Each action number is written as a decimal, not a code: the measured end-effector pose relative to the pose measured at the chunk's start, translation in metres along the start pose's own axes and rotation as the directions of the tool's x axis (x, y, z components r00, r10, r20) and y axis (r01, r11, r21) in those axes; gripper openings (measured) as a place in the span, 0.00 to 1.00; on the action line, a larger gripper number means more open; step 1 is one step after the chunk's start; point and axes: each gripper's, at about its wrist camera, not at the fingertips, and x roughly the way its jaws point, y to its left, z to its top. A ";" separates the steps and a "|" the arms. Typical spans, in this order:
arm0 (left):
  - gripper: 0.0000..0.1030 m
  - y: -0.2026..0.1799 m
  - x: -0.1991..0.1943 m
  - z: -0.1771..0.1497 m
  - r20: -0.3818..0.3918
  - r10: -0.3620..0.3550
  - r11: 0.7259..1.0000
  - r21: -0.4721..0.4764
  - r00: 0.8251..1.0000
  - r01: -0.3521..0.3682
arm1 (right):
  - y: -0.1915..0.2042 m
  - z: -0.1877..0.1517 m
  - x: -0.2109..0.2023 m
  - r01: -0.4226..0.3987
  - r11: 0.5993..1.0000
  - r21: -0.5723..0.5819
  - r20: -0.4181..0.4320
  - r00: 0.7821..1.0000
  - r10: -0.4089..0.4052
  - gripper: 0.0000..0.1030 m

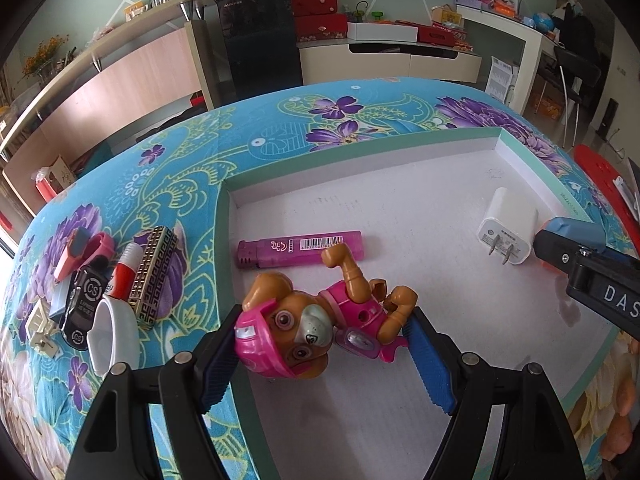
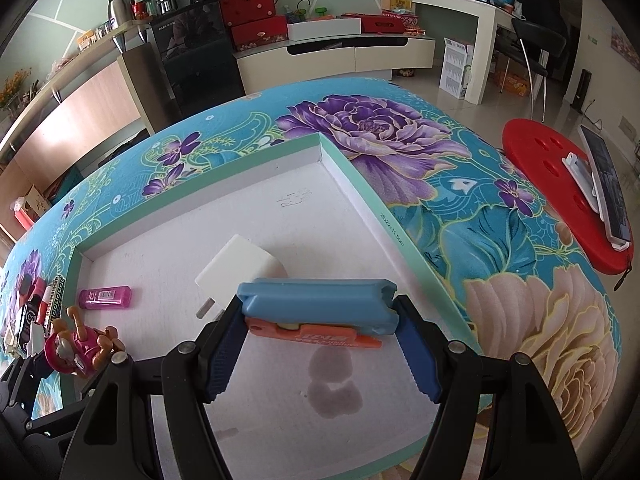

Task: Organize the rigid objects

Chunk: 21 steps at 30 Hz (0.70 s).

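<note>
Placing step — left gripper [image 1: 324,354] pinches toy dog [image 1: 316,320], right gripper [image 2: 322,344] pinches blue case [image 2: 318,306], both over white tray [image 2: 360,184]. Next: spread jaws, release clear of charger [image 2: 240,268].

Two close wrist views angled down, sharing the white tray [image 1: 280,196] [image 2: 200,220] and lighter [image 1: 300,249] [image 2: 105,297].

Glossy moulded plastic toy dog [image 1: 308,324] between the left gripper's ribbed blue rubbery pads [image 1: 430,368], translucent shiny pink plastic lighter [image 1: 300,252] beyond it, matt white cardboard tray floor [image 1: 400,208], smooth white plastic charger [image 1: 506,226], printed floral cloth [image 1: 180,160] beneath
</note>
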 end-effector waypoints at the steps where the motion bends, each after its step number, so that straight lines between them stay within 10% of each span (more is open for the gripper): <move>1: 0.78 -0.001 0.000 0.000 0.000 0.000 1.000 0.002 1.000 0.000 | 0.001 0.000 0.001 0.000 1.000 -0.003 -0.004 1.000 0.000 0.71; 21: 0.80 -0.005 0.004 0.000 -0.013 -0.002 0.999 0.035 1.000 0.003 | 0.011 -0.003 0.010 0.017 0.999 -0.038 -0.034 0.999 -0.018 0.71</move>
